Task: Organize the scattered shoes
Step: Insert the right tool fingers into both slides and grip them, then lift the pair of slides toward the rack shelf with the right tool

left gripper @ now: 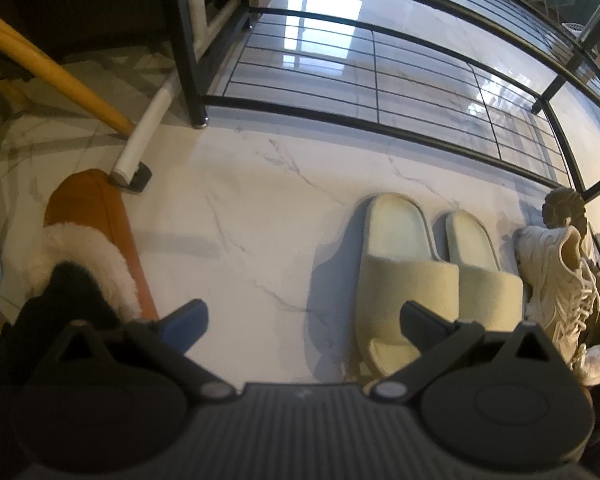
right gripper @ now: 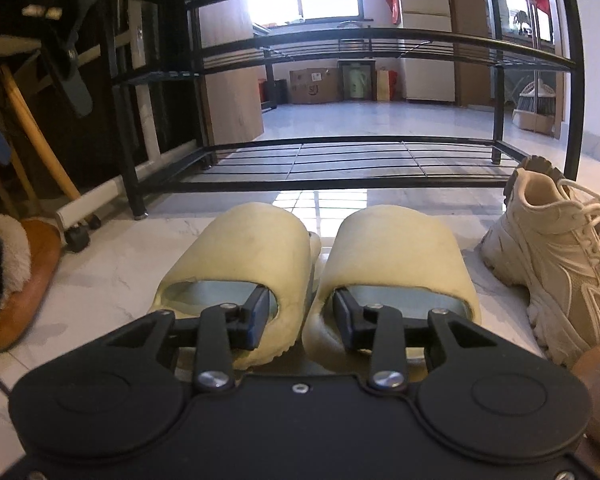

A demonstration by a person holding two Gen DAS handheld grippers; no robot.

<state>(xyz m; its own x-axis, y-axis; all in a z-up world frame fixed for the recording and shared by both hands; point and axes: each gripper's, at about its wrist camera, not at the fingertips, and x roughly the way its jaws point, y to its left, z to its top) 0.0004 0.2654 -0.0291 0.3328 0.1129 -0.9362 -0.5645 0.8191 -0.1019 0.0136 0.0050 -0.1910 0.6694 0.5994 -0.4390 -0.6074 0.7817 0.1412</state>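
Observation:
A pair of cream slides [right gripper: 256,252] lies side by side on the marble floor, in front of the black metal shoe rack [right gripper: 340,184]. My right gripper [right gripper: 302,308] has one finger inside each slide and is shut on their two inner walls, pressing them together. The left wrist view shows the same slides [left gripper: 408,272] from above. My left gripper [left gripper: 304,312] hangs open over the bare floor just left of them, holding nothing.
A brown fur-lined slipper [left gripper: 88,216] lies at the left with something black in its opening. A white chunky sneaker [right gripper: 560,252] stands right of the slides. The rack's lowest shelf [left gripper: 340,80] holds no shoes. A wooden handle [left gripper: 60,72] and a white wheeled bar [left gripper: 148,128] lean at the left.

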